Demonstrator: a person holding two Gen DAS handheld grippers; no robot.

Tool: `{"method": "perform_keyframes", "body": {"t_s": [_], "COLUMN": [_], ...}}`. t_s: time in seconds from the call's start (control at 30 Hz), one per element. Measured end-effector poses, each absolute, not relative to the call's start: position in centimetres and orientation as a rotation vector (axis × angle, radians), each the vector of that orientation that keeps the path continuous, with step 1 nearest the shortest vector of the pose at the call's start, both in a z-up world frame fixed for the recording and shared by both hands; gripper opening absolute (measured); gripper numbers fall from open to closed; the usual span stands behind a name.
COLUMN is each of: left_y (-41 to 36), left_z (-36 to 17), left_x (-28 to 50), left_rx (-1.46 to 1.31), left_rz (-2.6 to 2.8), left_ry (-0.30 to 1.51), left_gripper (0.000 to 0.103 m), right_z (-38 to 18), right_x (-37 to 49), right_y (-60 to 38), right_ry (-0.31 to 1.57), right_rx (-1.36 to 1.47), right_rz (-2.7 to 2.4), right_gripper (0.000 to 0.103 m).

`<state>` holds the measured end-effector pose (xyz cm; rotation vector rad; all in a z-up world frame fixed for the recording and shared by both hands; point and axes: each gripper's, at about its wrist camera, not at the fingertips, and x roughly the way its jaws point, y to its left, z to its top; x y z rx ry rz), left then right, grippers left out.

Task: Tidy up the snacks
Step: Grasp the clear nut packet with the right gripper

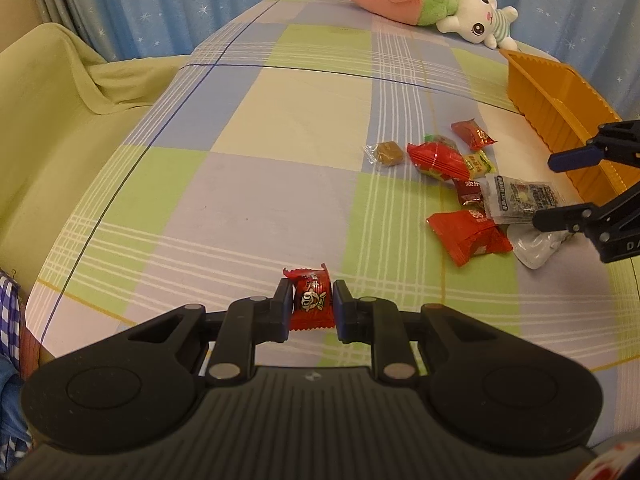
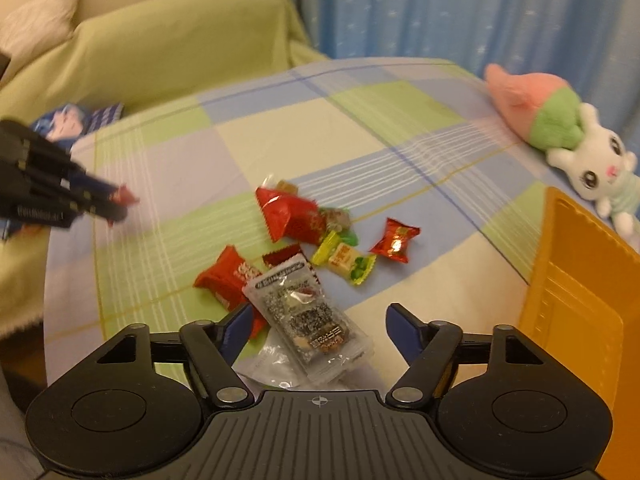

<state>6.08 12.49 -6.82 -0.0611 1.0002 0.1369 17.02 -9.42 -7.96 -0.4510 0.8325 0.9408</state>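
My left gripper (image 1: 311,300) is shut on a small red candy (image 1: 312,300) and holds it above the checked cloth; it also shows at the left of the right wrist view (image 2: 120,202). My right gripper (image 2: 320,326) is open over a clear silver-and-black snack packet (image 2: 310,312), its fingers on either side of it. In the left wrist view this gripper (image 1: 544,186) shows at the right, over the same packet (image 1: 520,198). A pile of wrapped snacks lies on the table: red packets (image 2: 294,216), a red candy (image 2: 394,240), a yellow-green candy (image 2: 346,260), a brown candy (image 1: 386,154).
An orange tray (image 1: 560,112) stands at the table's right side, also in the right wrist view (image 2: 580,300). A pink-and-green plush with a white bunny (image 1: 424,4) lies at the far edge. A green-covered sofa (image 1: 52,120) stands beside the table.
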Motion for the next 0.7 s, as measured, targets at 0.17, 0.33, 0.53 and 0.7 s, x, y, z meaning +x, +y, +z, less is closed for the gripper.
{"method": "perform_keyframes", "body": {"t_s": [0.17, 0.33, 0.53, 0.7], "left_y": [12.5, 12.3, 11.9, 11.4], "left_z": [-6.8, -6.8, -6.6, -6.1], "left_x": [5.9, 5.7, 5.6, 5.6], "left_rx": [-0.071, -0.075, -0.068, -0.059], "left_rz": [0.155, 0.161, 0.159, 0.150], "left_ry": [1.005, 1.010, 1.007, 0.997], "left_gripper": [0.020, 0.020, 0.020, 0.020], "right_z": [-9.3, -9.8, -9.5, -8.1], "right_x": [17.5, 17.5, 17.0, 16.6], "right_y": [-8.7, -8.3, -8.5, -9.7], "right_ry": [0.847, 0.825, 0.799, 0.795], "right_rx": [-0.515, -0.562, -0.569, -0.449], "right_rz": [0.989, 1.016, 1.047, 1.037], "right_gripper": [0.063, 0.051, 0.037, 0.037]}}
